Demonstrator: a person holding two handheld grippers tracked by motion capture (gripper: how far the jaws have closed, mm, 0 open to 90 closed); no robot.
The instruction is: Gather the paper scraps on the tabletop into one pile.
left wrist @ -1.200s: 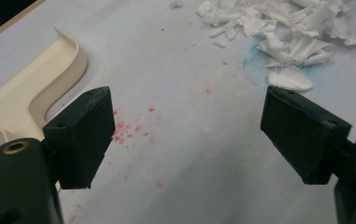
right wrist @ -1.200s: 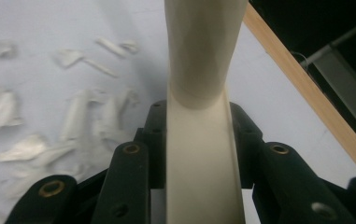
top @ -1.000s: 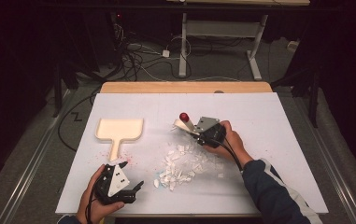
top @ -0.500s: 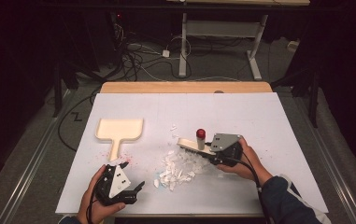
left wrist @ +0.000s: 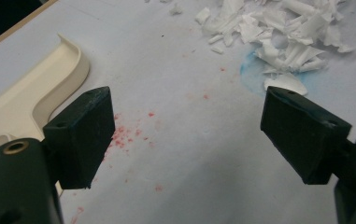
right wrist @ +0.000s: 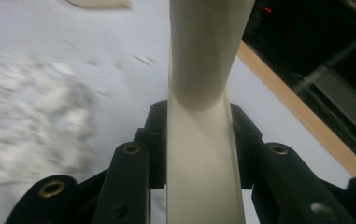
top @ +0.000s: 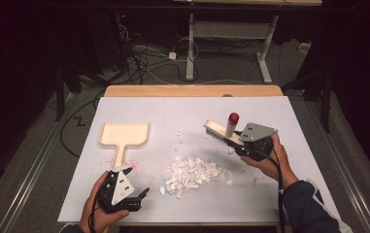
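A cream brush (top: 217,131) with an upright red-capped handle (top: 233,117) hangs just above the white table sheet (top: 289,116). My right gripper (top: 238,141) is shut on the brush's back. In the right gripper view the cream brush body (right wrist: 199,158) sits pinched between the jaws of the right gripper (right wrist: 199,116). A pile of white paper scraps (top: 192,172) lies mid-table, to the left of the brush. Left of it rests a cream dustpan (top: 123,135). My left gripper (top: 138,182) sits near the front edge, open and empty, pointing between the dustpan (left wrist: 31,98) and the scraps (left wrist: 278,32).
A few stray scraps (top: 180,133) lie behind the pile. Red specks (left wrist: 129,135) and a blue smear (left wrist: 250,70) mark the sheet. A wooden strip (top: 192,91) borders the far edge. Beyond it are cables and desk legs (top: 190,48) on the floor.
My right gripper has carried the brush to the right and slightly up, away from the scrap pile. The left gripper has stayed where it was.
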